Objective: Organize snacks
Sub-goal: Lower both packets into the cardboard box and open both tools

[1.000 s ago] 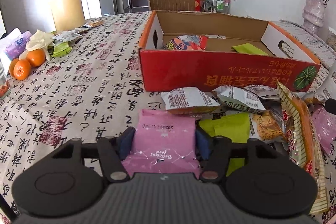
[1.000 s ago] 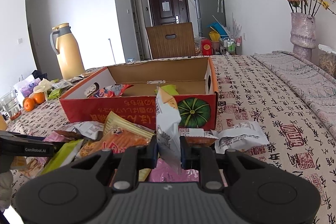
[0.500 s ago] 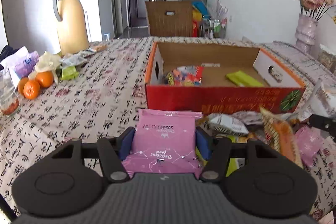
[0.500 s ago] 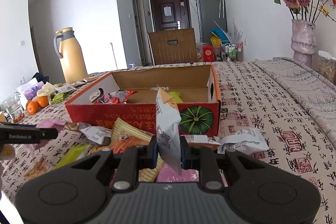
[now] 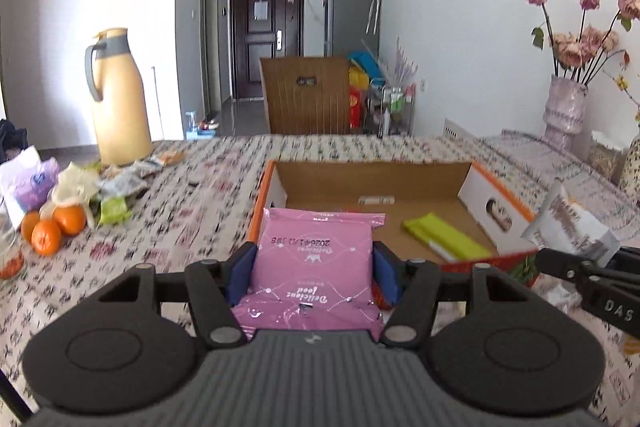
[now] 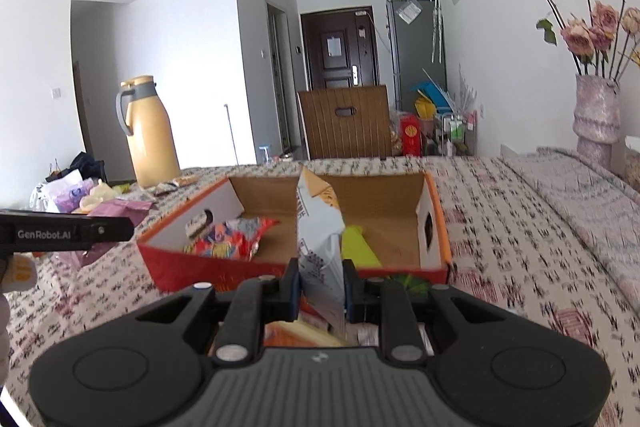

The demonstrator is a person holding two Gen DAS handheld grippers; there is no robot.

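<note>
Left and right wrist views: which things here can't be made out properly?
- Left wrist: the box's near-left corner is hidden behind the pink packet in the left gripper.
- Left wrist: tablecloth print is motion-blurred.
- Right wrist: loose snacks below the right gripper are mostly covered by its body and the white packet.

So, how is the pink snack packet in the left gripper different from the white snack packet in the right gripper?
The pink flat snack packet lies broad and face-up across the left gripper, whose jaws stand wide on its sides. The white crinkled snack packet stands upright on edge in the right gripper, whose jaws are nearly closed, pinching it thin. Both are held in front of the red cardboard box.
</note>
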